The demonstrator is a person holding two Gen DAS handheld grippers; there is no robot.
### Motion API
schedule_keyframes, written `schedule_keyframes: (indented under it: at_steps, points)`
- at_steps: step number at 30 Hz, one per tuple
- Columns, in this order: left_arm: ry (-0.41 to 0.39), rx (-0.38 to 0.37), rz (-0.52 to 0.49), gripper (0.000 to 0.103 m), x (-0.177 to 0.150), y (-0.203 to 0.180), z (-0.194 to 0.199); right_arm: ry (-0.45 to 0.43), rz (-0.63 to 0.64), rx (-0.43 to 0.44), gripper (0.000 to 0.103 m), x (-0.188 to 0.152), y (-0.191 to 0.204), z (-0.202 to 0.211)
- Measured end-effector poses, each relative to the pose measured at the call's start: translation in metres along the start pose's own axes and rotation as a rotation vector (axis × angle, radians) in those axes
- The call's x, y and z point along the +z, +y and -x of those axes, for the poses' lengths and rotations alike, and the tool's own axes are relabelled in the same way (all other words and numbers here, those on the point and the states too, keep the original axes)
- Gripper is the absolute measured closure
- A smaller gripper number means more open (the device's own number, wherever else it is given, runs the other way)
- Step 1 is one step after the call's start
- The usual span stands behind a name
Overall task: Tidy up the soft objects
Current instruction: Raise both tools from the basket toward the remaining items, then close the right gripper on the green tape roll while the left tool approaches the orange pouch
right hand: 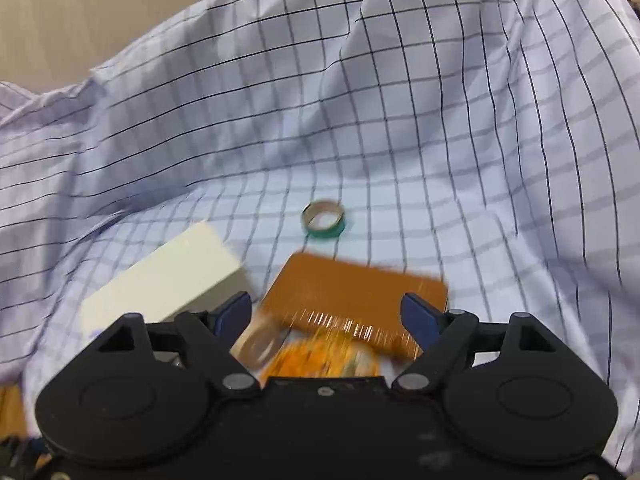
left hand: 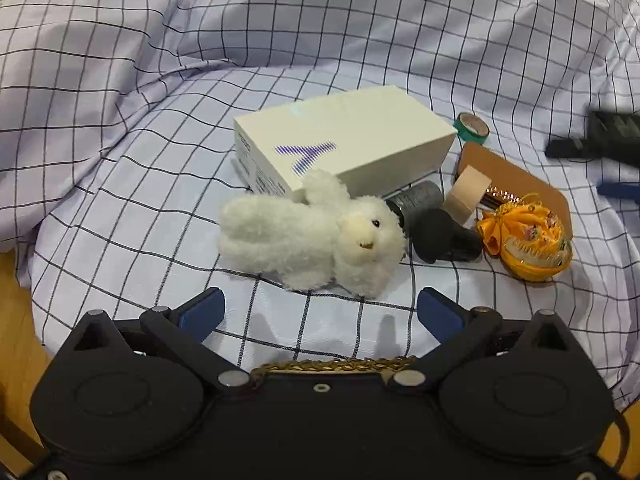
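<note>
Hovering low in the frame, the left claw [left hand: 320, 312] has its blue pads [left hand: 202, 314] spread wide with nothing between them. Just above it, at the centre of the left wrist view, a white plush bunny [left hand: 316, 236] lies on its side on the checked cloth [left hand: 120, 160]. Behind the bunny sits a white box [left hand: 344, 140], and to its right a dark grey bottle [left hand: 432, 220], a beige tape roll [left hand: 466, 194], an orange card [left hand: 516, 180], an orange ribbon ornament [left hand: 524, 236] and a green tape roll [left hand: 472, 128].

The right claw [right hand: 328, 316] is also spread, gripping nothing, above the blurred orange card [right hand: 352, 292] and ornament [right hand: 324, 360]. The green tape roll [right hand: 326, 220] lies higher up, the white box [right hand: 168, 276] to the left.
</note>
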State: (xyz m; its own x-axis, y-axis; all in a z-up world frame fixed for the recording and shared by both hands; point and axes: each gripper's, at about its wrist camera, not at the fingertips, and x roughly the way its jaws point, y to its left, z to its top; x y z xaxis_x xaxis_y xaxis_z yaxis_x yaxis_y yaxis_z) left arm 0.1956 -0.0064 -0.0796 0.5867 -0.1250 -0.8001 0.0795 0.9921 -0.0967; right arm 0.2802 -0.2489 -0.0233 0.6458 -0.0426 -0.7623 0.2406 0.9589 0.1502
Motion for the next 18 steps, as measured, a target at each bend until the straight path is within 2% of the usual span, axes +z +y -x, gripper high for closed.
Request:
schedule_keyframes:
  at_steps: [10,15,18]
  points:
    - [0.04,-0.037,0.017,0.004,0.0,0.006,-0.012,-0.028,0.11,-0.061,0.028,0.05,0.018,-0.085]
    - [0.039,-0.039,0.035,0.004,0.001,0.013,-0.013,0.024,0.132,-0.024,0.029,0.063,0.025,-0.121]
    - [0.04,-0.043,0.048,0.004,0.002,0.017,-0.014,0.058,0.145,-0.043,0.03,0.066,0.028,-0.139]
